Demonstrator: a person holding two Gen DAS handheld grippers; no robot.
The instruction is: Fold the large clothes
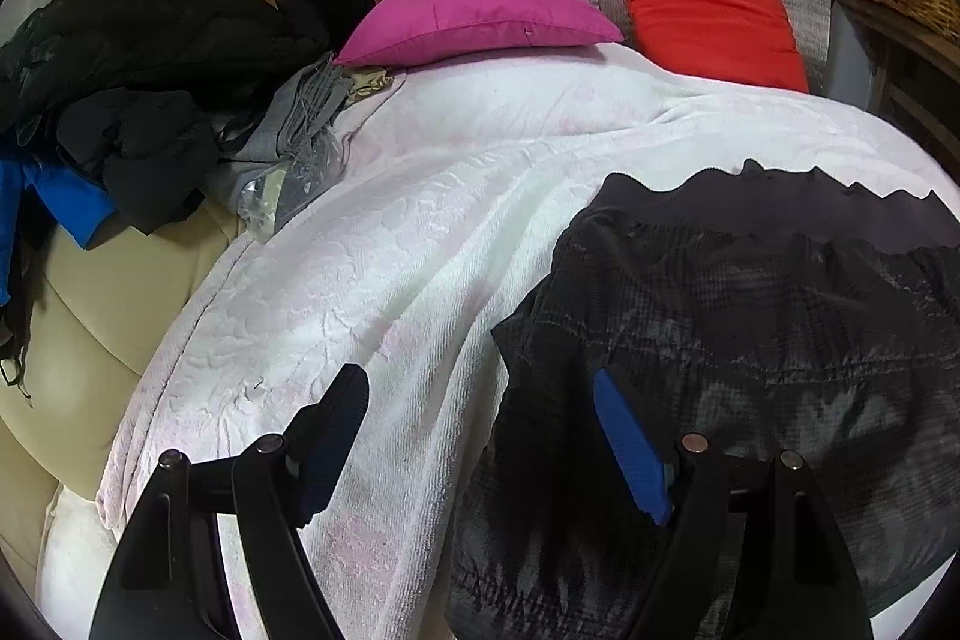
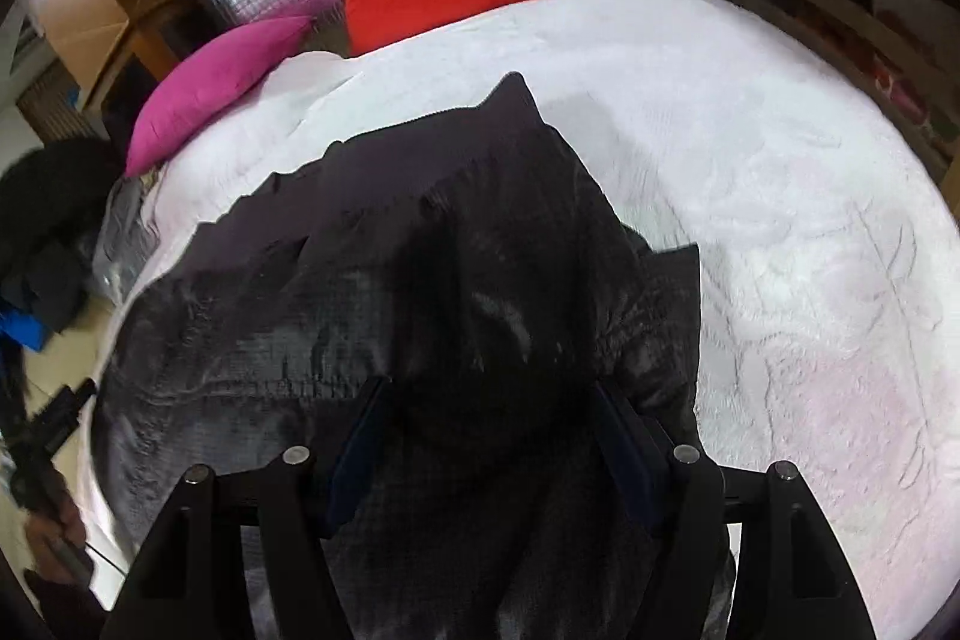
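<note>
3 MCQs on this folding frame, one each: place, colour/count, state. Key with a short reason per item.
1. Where does the dark garment lie?
A. on the white blanket
B. on the pile of clothes
C. in the wicker basket

2. What colours are the two cushions at the far end?
A. blue and green
B. magenta and red
C. both white

3. How does the left gripper stand?
A. shut on the magenta cushion
B. shut on the pile of clothes
C. open, nothing pinched

Key:
1 A: the garment is spread on the white blanket, apart from the pile of clothes.
2 B: the magenta cushion lies beside the red cushion.
3 C: its fingers stand wide apart over the garment's edge, with blanket and cloth showing between them.
</note>
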